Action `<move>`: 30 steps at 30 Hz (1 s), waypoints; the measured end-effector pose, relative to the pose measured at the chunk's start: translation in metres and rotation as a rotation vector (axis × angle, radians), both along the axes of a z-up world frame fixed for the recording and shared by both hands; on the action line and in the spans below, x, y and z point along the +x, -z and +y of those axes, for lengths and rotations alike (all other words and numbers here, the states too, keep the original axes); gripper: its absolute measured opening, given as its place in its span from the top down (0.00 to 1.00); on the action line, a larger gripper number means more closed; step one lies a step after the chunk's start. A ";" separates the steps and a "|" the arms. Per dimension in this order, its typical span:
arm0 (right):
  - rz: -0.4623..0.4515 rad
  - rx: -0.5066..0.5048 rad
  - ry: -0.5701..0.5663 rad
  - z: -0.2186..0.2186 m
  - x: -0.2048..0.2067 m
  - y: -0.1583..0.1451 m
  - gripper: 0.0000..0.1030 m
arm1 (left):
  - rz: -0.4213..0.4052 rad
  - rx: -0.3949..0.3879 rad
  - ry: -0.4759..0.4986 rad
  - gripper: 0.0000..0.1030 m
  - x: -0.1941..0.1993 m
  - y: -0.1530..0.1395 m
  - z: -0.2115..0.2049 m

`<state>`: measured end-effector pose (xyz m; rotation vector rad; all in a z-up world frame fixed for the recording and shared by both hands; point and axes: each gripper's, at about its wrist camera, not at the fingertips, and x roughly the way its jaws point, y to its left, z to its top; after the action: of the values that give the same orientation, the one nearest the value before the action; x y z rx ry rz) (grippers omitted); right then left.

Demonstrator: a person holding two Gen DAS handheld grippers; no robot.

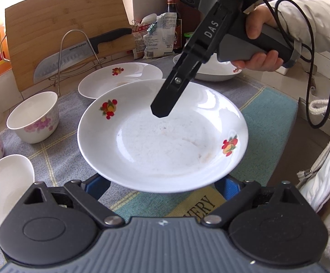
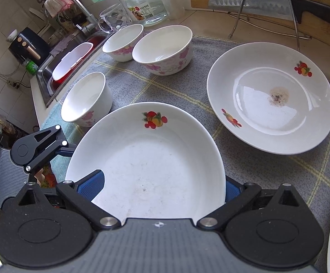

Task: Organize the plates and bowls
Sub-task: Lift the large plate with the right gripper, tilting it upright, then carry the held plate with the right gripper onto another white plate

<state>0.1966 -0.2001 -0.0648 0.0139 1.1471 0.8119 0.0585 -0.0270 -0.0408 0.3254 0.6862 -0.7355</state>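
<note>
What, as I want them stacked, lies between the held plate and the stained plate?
Nothing visible: only bare cloth lies between the held plate and the stained plate, which carries just a brown smear. The bowls stand farther left.

Count: 3 fruit-print plates (image 2: 146, 159) (image 2: 270, 97) (image 1: 210, 72), 3 floral bowls (image 2: 86, 99) (image 2: 162, 50) (image 2: 122, 42), 1 knife (image 2: 255, 2), 1 cutting board (image 1: 64, 22), 1 glass jar (image 2: 147, 4).

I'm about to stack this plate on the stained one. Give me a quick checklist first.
1. Held plate off the cloth: ok, raised and tilted.
2. Left gripper supporting it: ok, jaws wide, under the near rim.
3. Right gripper holding firmly: cannot tell.
4. Stained plate free of other dishes: ok.
5. Cloth between the two plates bare: ok.
</note>
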 end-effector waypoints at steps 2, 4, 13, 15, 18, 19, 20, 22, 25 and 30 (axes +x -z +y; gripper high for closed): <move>-0.005 0.001 0.009 -0.007 -0.002 -0.002 0.00 | -0.004 0.002 0.008 0.06 0.001 -0.001 -0.005; -0.010 0.001 0.018 -0.013 -0.003 -0.003 0.00 | -0.004 0.002 0.016 0.06 0.001 -0.003 -0.010; -0.021 0.002 0.059 -0.044 -0.007 -0.005 0.00 | -0.004 0.002 0.059 0.06 0.009 -0.005 -0.036; -0.022 0.001 0.069 -0.052 -0.008 -0.005 0.00 | -0.009 0.003 0.071 0.06 0.012 -0.005 -0.041; -0.023 0.000 0.084 -0.065 -0.009 -0.005 0.00 | -0.009 0.003 0.088 0.06 0.015 -0.006 -0.051; -0.024 0.001 0.088 -0.068 -0.010 -0.005 0.00 | -0.008 0.006 0.094 0.06 0.017 -0.006 -0.055; -0.025 0.003 0.094 -0.073 -0.011 -0.005 0.00 | -0.006 0.008 0.100 0.06 0.019 -0.006 -0.059; -0.025 0.003 0.107 -0.081 -0.012 -0.005 0.00 | -0.001 0.007 0.112 0.06 0.022 -0.006 -0.064; -0.028 0.003 0.126 -0.094 -0.012 -0.005 0.00 | 0.001 0.006 0.134 0.06 0.027 -0.006 -0.074; -0.032 -0.001 0.170 -0.120 -0.013 -0.003 0.00 | 0.006 -0.006 0.165 0.06 0.035 -0.003 -0.092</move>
<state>0.1833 -0.3206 -0.0618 0.0963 1.1004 0.6588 0.0934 -0.1193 -0.0375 0.3774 0.6677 -0.8954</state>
